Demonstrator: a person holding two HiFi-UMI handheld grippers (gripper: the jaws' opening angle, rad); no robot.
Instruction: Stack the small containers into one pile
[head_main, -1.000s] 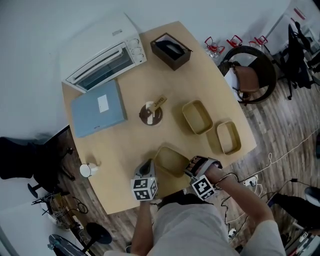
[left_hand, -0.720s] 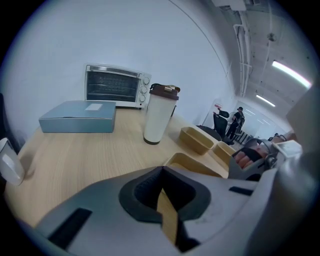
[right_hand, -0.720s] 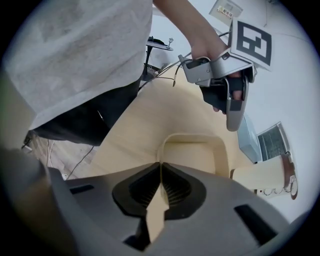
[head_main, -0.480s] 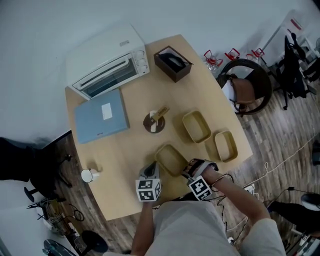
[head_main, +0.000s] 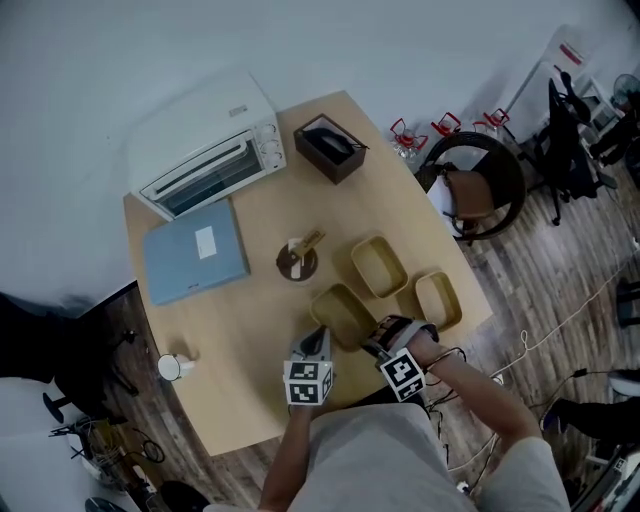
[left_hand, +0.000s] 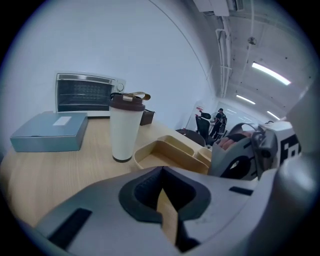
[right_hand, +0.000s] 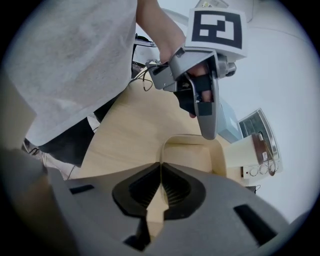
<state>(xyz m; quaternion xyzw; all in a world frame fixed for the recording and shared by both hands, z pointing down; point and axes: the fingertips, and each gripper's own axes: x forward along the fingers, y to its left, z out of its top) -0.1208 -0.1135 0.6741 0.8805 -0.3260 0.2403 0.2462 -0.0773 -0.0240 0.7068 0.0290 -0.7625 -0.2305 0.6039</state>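
Right gripper (right_hand: 161, 171) has just been closing its jaws, and they now pinch the near wall of the near container (head_main: 342, 312). Left gripper (left_hand: 161, 172) is clamped on that container's left rim. On the counter (head_main: 240, 320), a toaster oven (head_main: 205, 150) stands at the far left, with a blue box (head_main: 195, 252) nearer. A second container (head_main: 378, 266) lies just beyond the held one and a third container (head_main: 438, 300) to the right. A lidded tumbler (head_main: 297, 260) stands to their left.

The container (head_main: 343, 313) looks matt plastic, the table (head_main: 230, 330) smooth pale wood.
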